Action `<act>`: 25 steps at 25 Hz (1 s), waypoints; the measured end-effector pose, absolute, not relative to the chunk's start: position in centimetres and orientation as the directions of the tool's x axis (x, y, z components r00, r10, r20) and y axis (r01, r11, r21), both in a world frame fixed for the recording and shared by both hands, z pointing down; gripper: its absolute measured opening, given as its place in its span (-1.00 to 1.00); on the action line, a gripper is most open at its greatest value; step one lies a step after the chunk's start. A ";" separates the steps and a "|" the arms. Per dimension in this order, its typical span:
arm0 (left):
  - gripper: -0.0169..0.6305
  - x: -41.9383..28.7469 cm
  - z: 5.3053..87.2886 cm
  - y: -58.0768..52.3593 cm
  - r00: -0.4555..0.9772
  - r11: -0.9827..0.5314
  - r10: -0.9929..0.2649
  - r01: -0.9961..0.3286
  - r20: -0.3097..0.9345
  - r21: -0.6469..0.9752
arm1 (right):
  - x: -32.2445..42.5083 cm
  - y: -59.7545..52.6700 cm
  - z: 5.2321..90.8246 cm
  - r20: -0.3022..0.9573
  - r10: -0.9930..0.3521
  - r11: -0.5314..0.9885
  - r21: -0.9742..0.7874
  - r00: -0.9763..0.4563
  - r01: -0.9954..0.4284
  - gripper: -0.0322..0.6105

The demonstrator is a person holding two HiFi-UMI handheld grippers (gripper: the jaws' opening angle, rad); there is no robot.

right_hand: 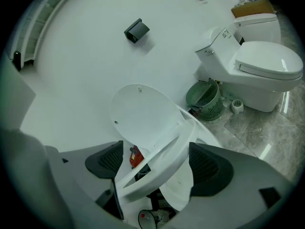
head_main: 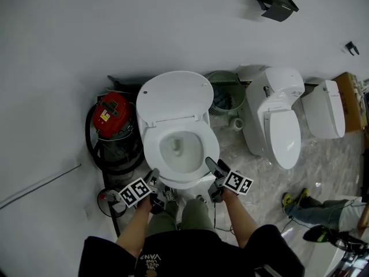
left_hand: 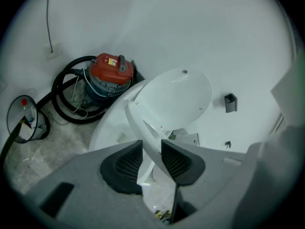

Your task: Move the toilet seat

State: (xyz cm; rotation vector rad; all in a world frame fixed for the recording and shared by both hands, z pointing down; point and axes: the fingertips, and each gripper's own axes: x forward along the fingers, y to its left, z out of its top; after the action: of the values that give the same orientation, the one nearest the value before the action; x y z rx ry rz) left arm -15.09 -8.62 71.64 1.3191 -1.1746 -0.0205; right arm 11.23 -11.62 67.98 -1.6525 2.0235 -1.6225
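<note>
a: where is the toilet seat (left_hand: 141, 128) now?
b: tilted partway up off the bowl (head_main: 183, 183), with the lid (head_main: 173, 94) upright behind it at the wall. the left gripper (left_hand: 151, 160) looks clamped on the seat's front rim. the right gripper (right_hand: 157, 163) is spread wide, rim between its jaws, seemingly untouched.
a: how will it handle?
b: probably light, stiff, glossy plastic, so slippery. grip the front rim, far from the hinge.

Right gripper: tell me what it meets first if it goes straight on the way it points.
The right gripper, jaws apart, would meet the white plastic toilet seat ring first; it crosses the gap between them. The raised white lid stands behind, though depth is unclear.
</note>
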 end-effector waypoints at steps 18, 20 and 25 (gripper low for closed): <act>-0.46 -16.2 65.5 -14.8 0.379 0.267 -0.784 -0.509 0.492 0.818 | 11.2 -17.4 62.0 0.430 -0.746 -0.058 -0.802 -0.508 -0.594 0.36; -0.45 -16.2 64.6 -15.8 0.354 0.231 -0.806 -0.550 0.475 0.803 | 11.2 -18.2 61.5 0.427 -0.733 -0.044 -0.806 -0.529 -0.590 0.36; -0.21 -15.5 62.3 -17.8 0.352 0.138 -0.842 -0.592 0.409 0.794 | 11.0 -20.1 60.3 0.409 -0.708 0.001 -0.814 -0.575 -0.581 0.36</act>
State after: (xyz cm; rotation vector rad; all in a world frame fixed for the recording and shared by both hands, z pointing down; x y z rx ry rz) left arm -15.51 -17.77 62.31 1.5525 -1.3380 -0.2945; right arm 10.99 -20.14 60.32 -1.3844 2.1353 -1.6324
